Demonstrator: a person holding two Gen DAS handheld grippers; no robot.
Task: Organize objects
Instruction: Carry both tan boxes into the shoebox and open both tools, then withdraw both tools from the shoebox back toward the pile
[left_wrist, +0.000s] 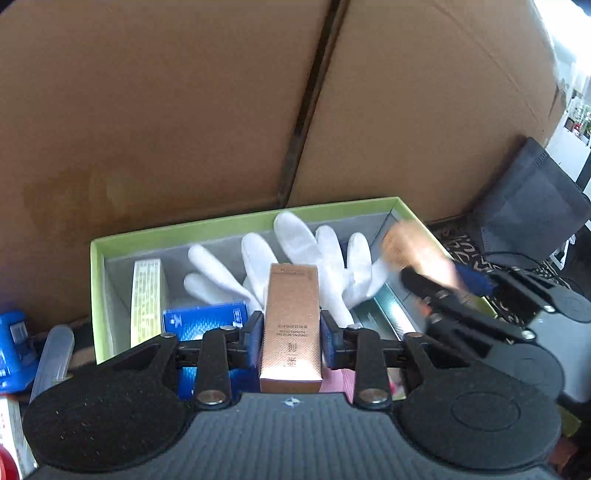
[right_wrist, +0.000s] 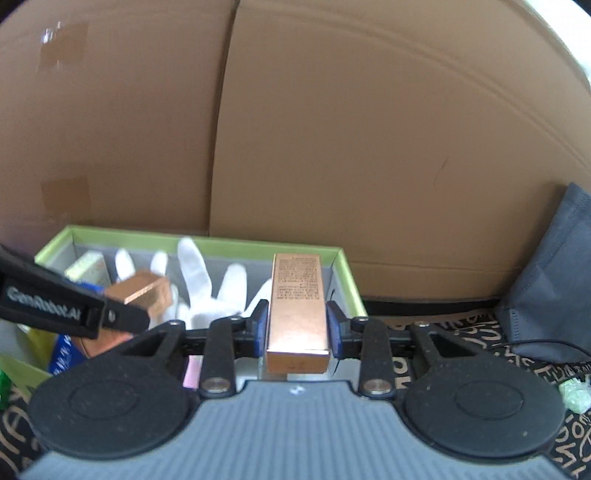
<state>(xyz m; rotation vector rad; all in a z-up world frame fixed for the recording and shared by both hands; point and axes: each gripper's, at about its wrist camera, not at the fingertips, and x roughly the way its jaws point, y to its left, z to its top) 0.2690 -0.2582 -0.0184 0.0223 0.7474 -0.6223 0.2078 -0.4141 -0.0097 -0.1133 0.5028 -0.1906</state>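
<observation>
Cardboard wall behind; grey bag rt.

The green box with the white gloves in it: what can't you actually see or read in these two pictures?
- Green box floor: hidden in both views by white gloves, packages and grippers.
- Right gripper's copper carton: motion-blurred in the left wrist view.
- Left gripper's copper carton: print too small to read.
- Blue object: cut off by the left edge of the left wrist view.

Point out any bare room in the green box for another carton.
Bare grey lining shows at the back right of the green box, between white gloves and wall. Gloves crowd the middle; yellow carton and blue box fill the left.
</observation>
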